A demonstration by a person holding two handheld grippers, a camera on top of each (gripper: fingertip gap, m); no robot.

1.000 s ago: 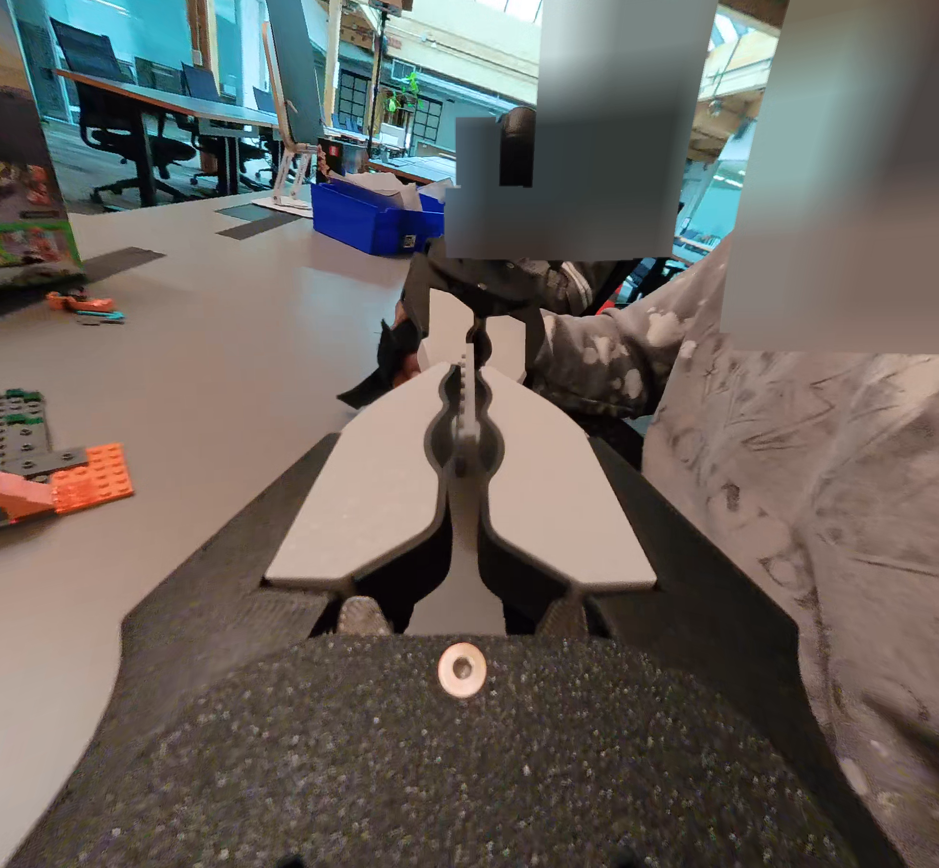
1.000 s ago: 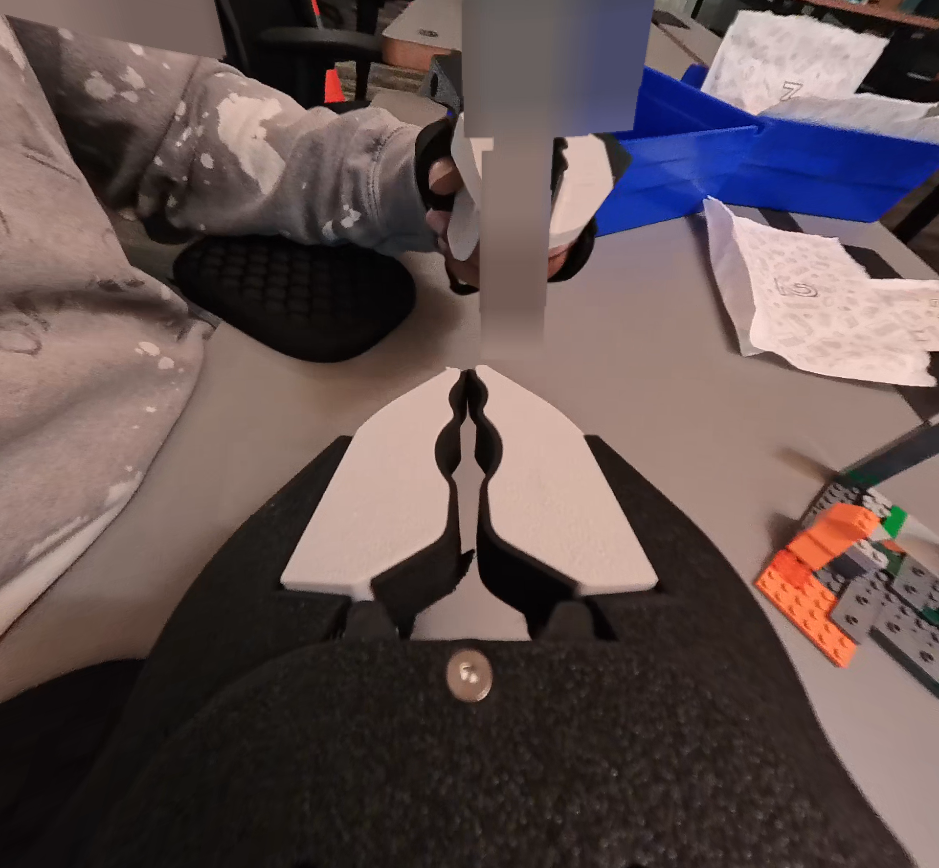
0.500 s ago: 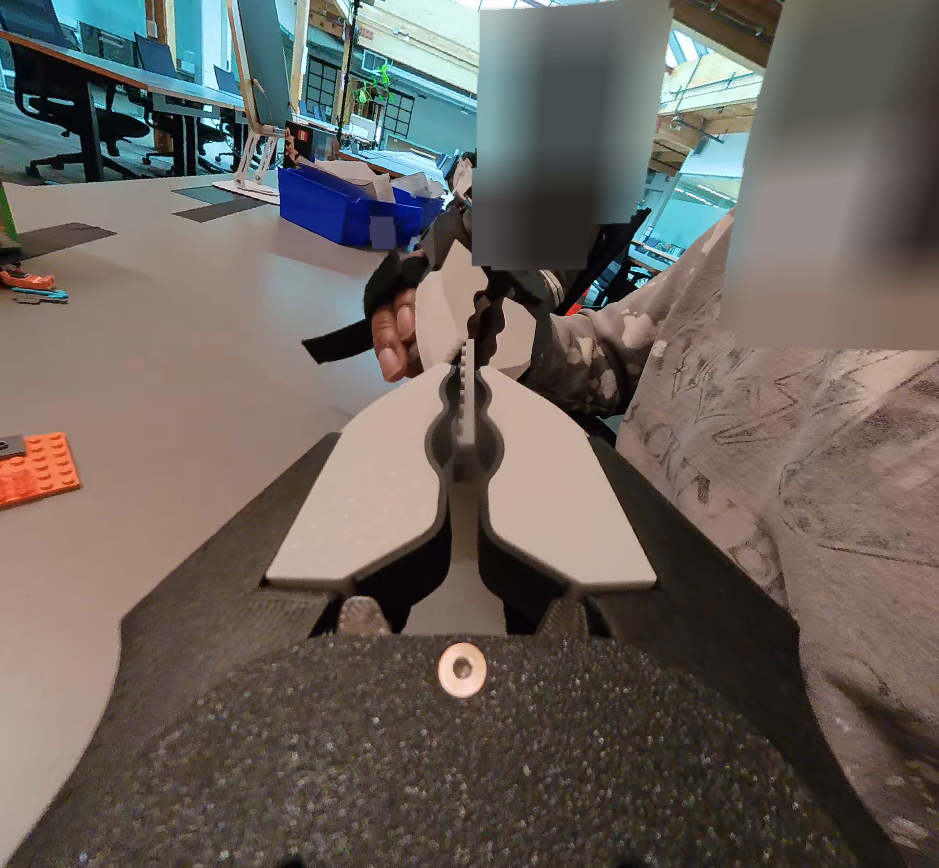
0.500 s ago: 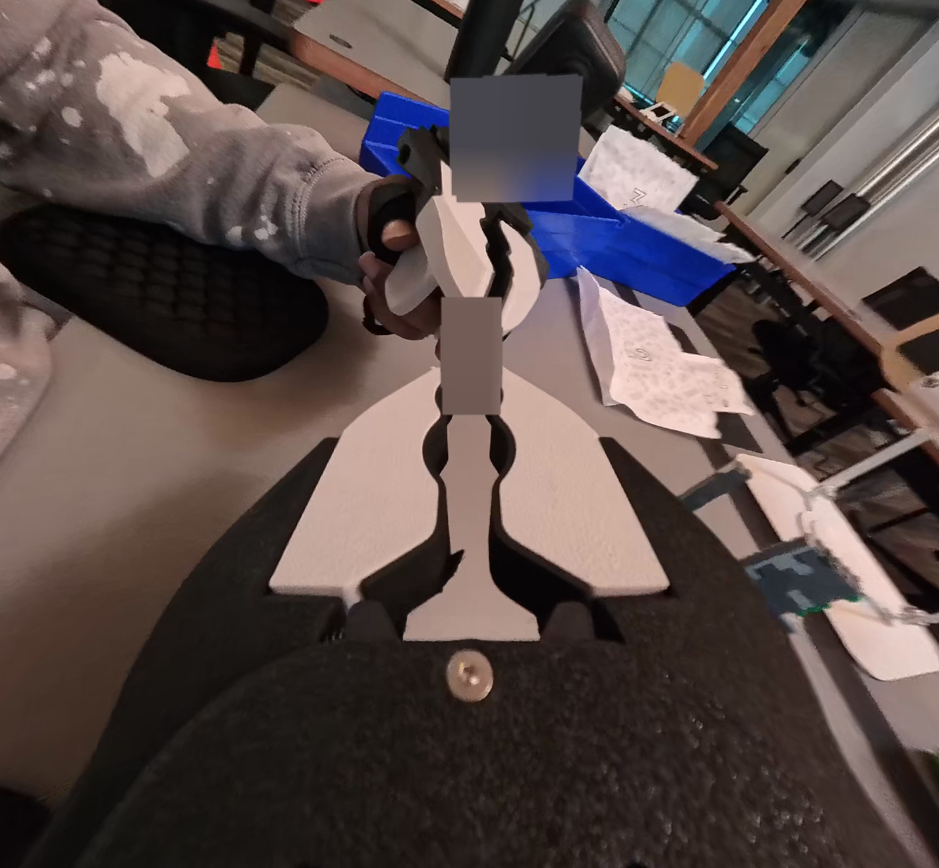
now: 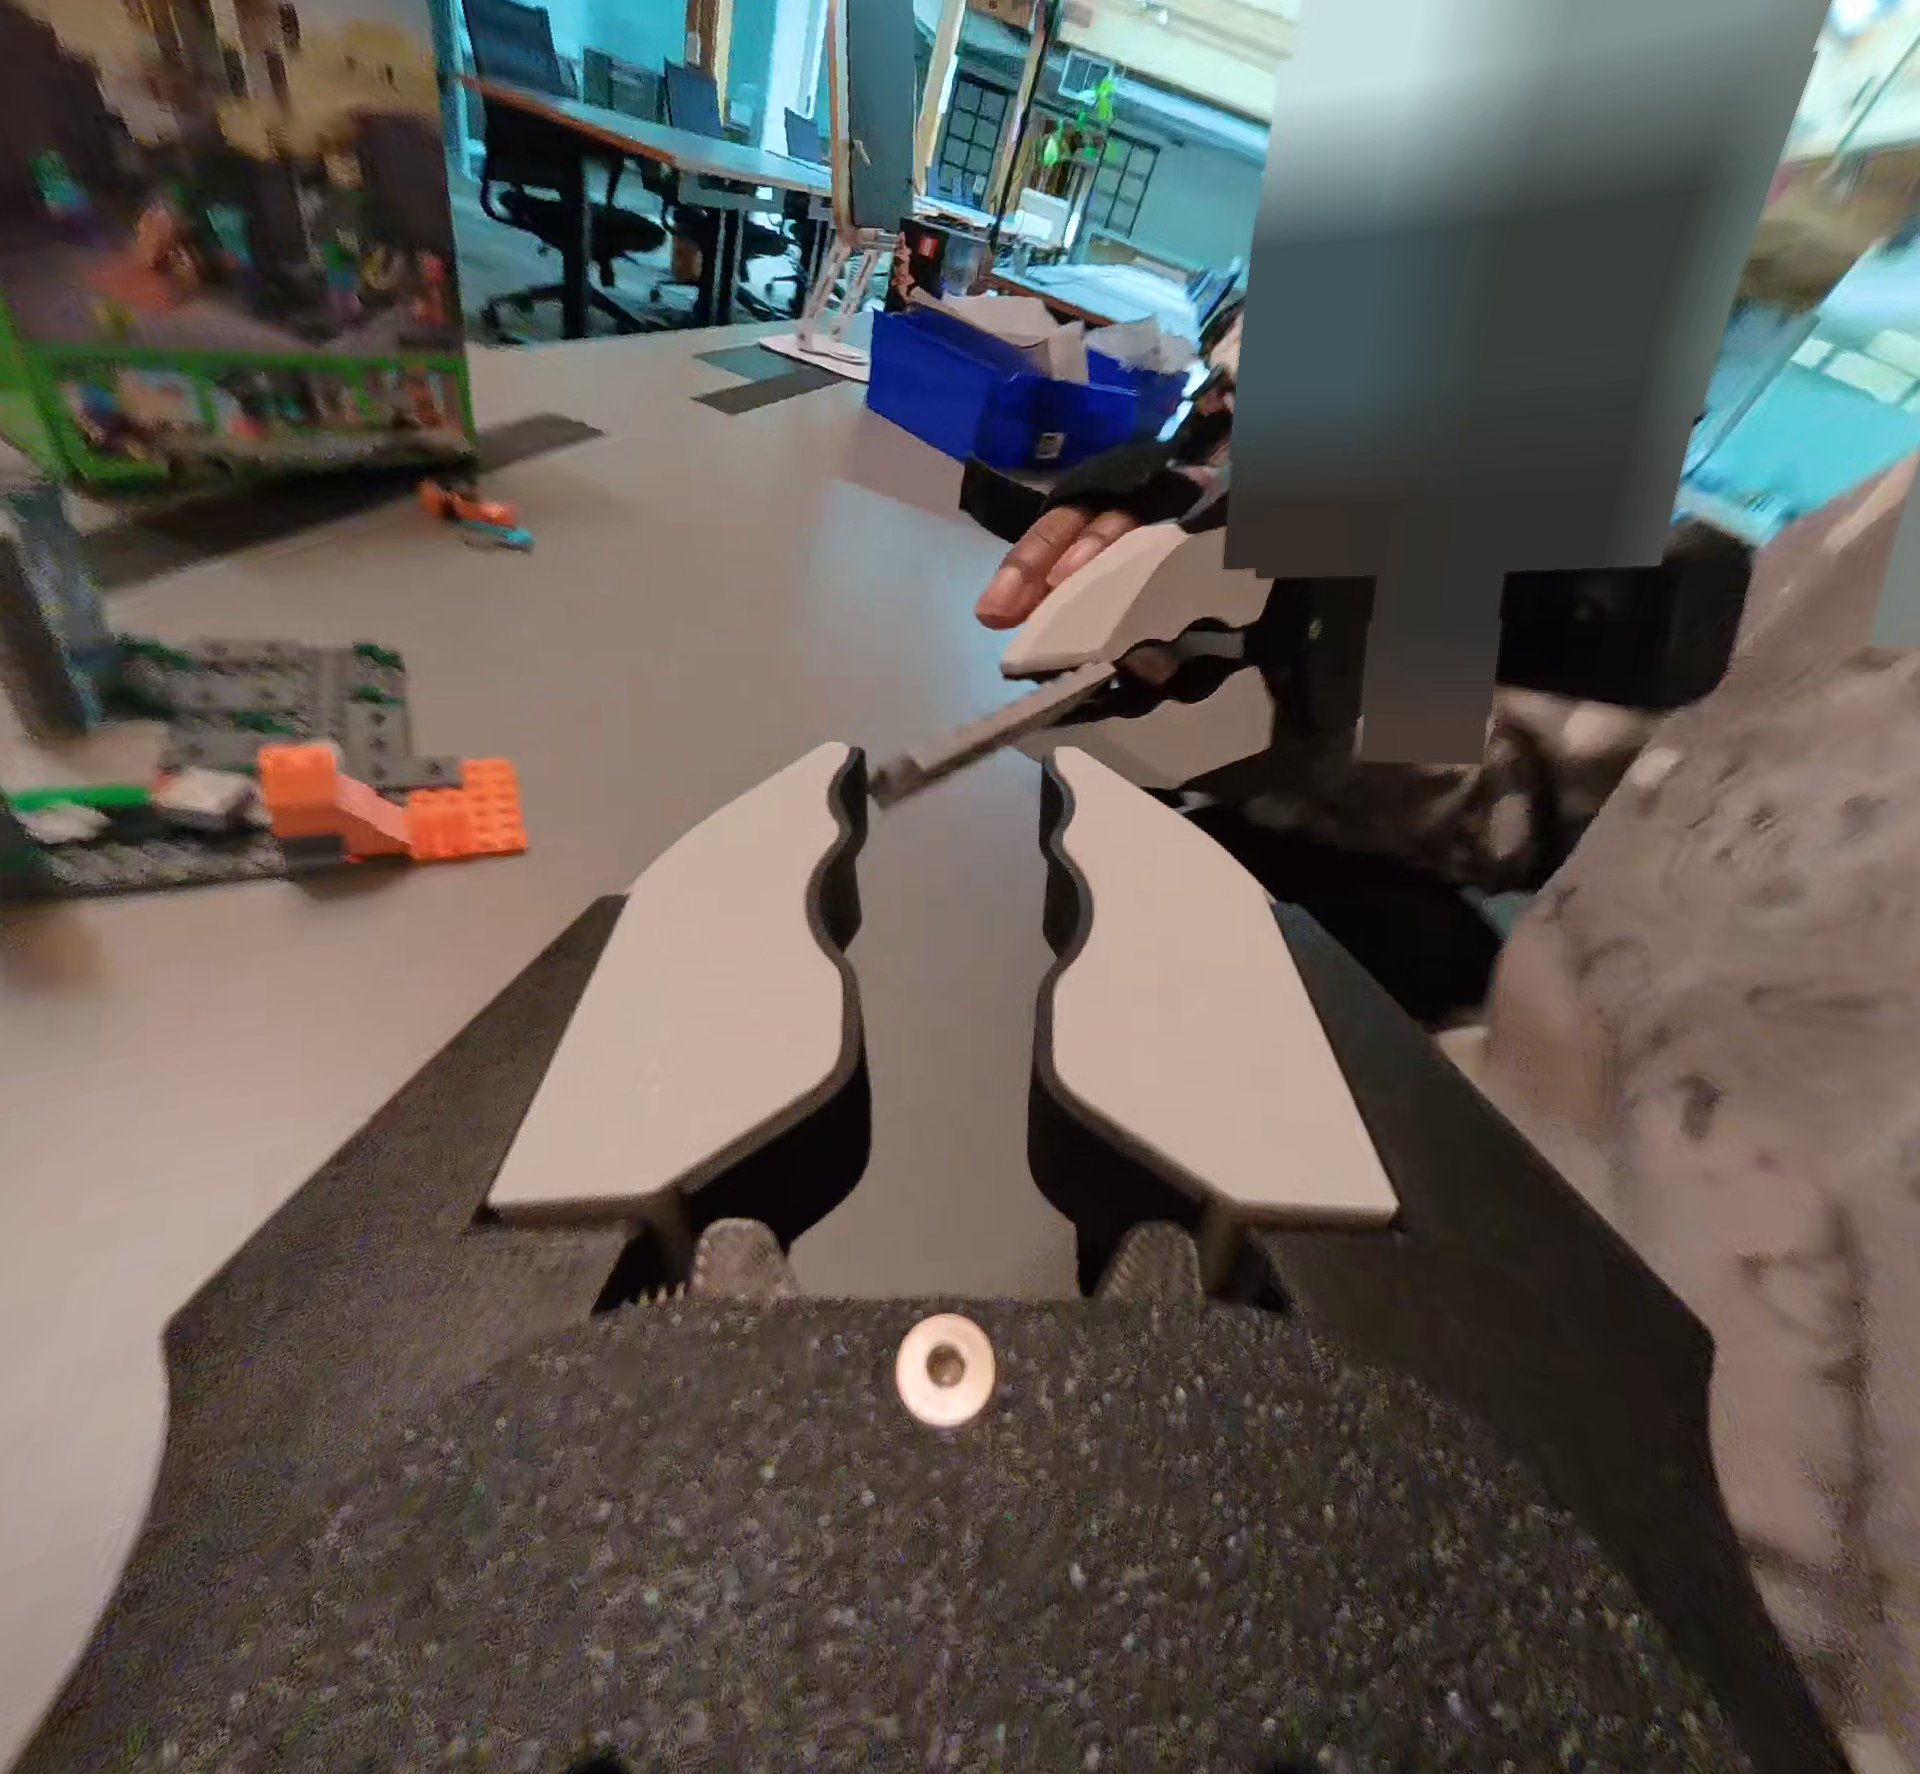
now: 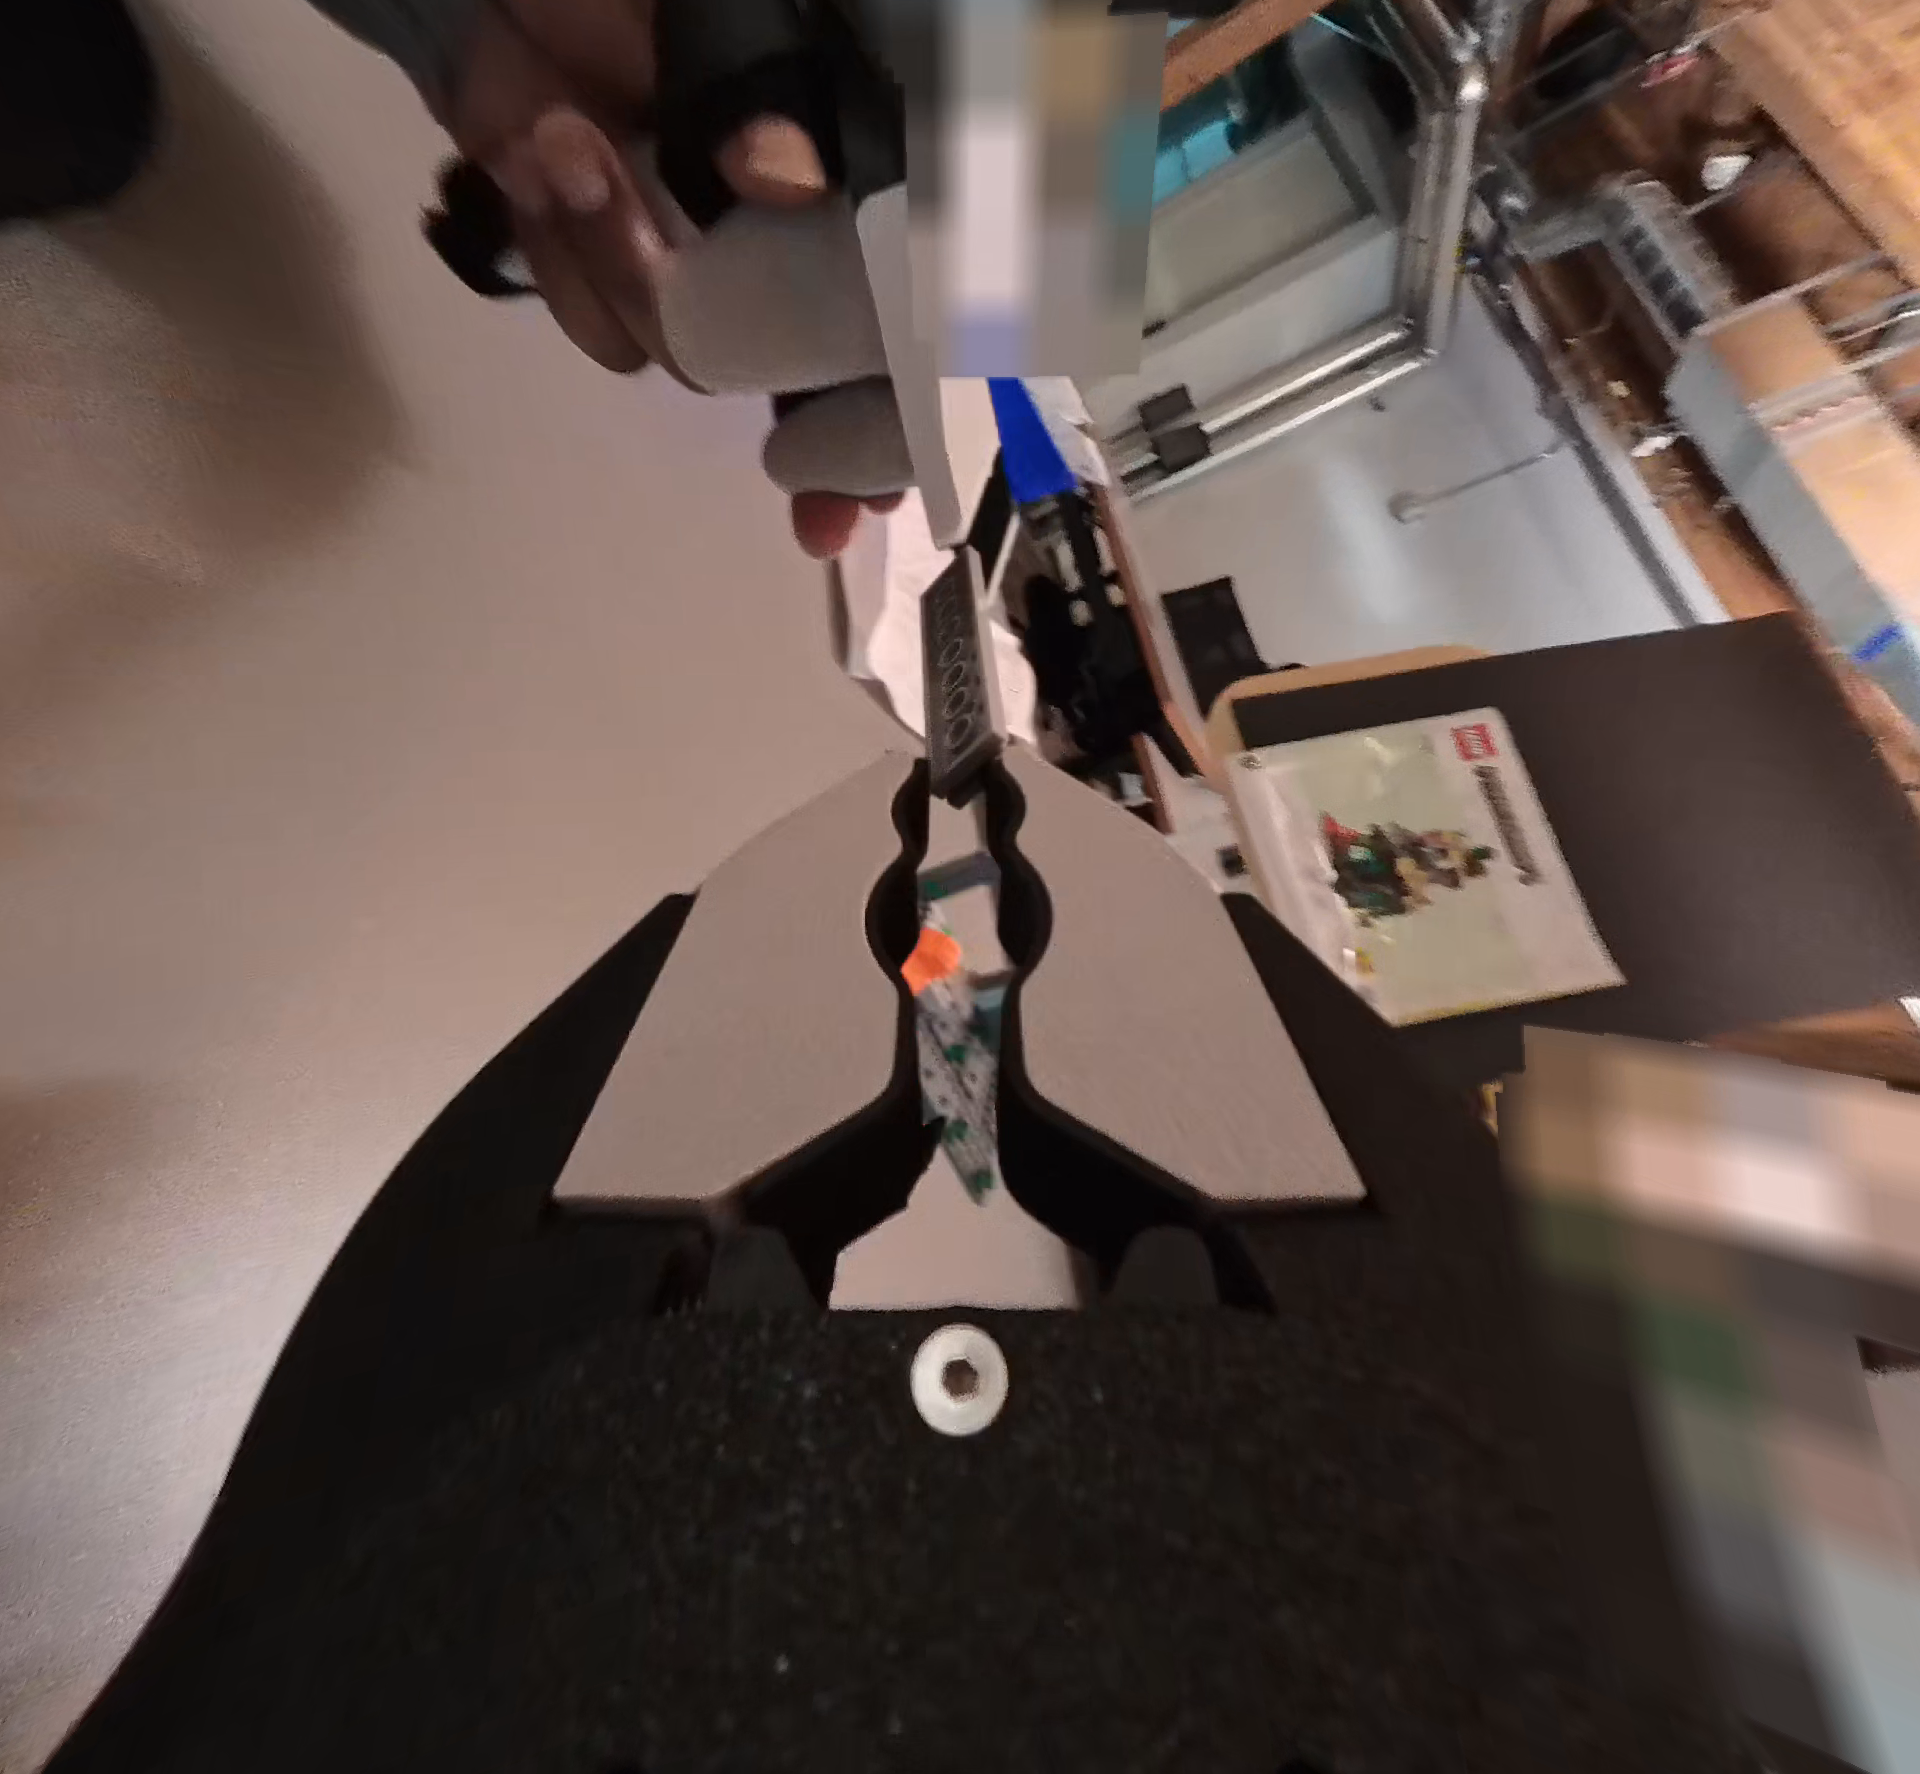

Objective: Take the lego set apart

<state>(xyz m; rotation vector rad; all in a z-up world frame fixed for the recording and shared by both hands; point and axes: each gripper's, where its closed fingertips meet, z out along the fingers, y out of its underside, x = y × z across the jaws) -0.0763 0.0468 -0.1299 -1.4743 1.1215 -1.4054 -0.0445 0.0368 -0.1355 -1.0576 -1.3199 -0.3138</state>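
Observation:
The thin dark grey lego plate (image 5: 987,742) is held in the air above the table. My right gripper (image 6: 958,774) is shut on one end of the plate (image 6: 961,675). It also shows in the left wrist view (image 5: 1049,685), gripping the plate's far end. My left gripper (image 5: 948,774) is open and empty. The plate's free end sits by its left fingertip. One finger of the left gripper (image 6: 920,436) ends right at the plate's other end in the right wrist view. The rest of the lego set (image 5: 260,789), grey baseplate with orange pieces, lies on the table to the left.
A lego box (image 5: 229,218) stands at the far left with small orange and teal pieces (image 5: 478,514) in front. Blue bins (image 5: 997,394) with paper stand at the back. A person's grey sleeve (image 5: 1714,997) fills the right. A booklet in a bag (image 6: 1403,862) lies right. Across from one pair of fingers to the other is roughly 4 cm.
My left gripper has opened and let go of the grey plate. The right gripper has closed on the plate and rolled sideways. The left view has swung back towards the lego set.

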